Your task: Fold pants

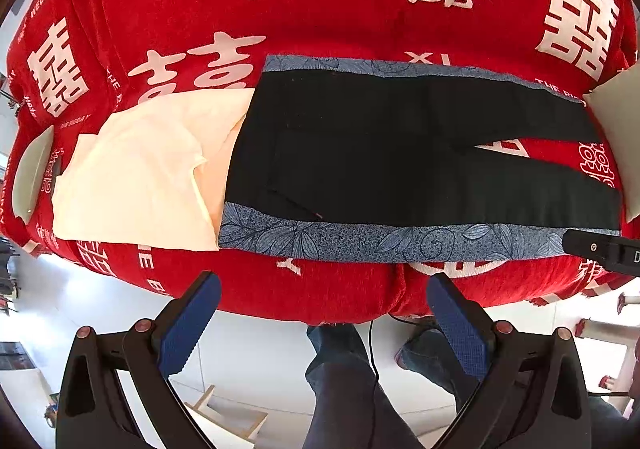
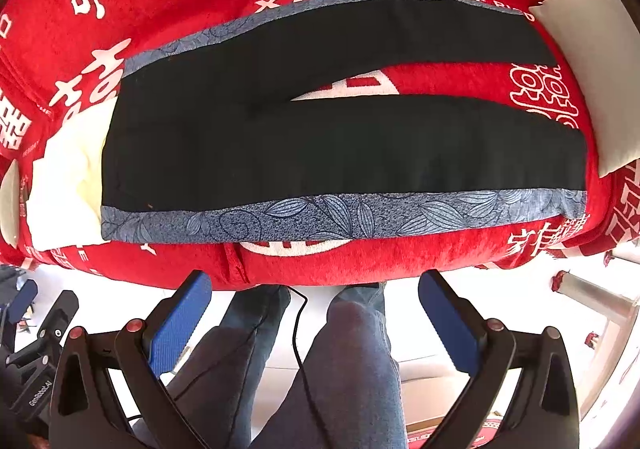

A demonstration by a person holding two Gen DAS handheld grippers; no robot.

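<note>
Black pants laid flat on a red bedspread
The left gripper is held wide open before the bed edge, empty

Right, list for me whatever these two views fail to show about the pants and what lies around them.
- Cream cloth: its right part goes under the pants, both views.
- White pad at the leg ends: cut off by the left wrist view's right edge.
- Pale plate: cut by the right wrist view's left edge.
- Small print on the red cover: too small to read.
</note>
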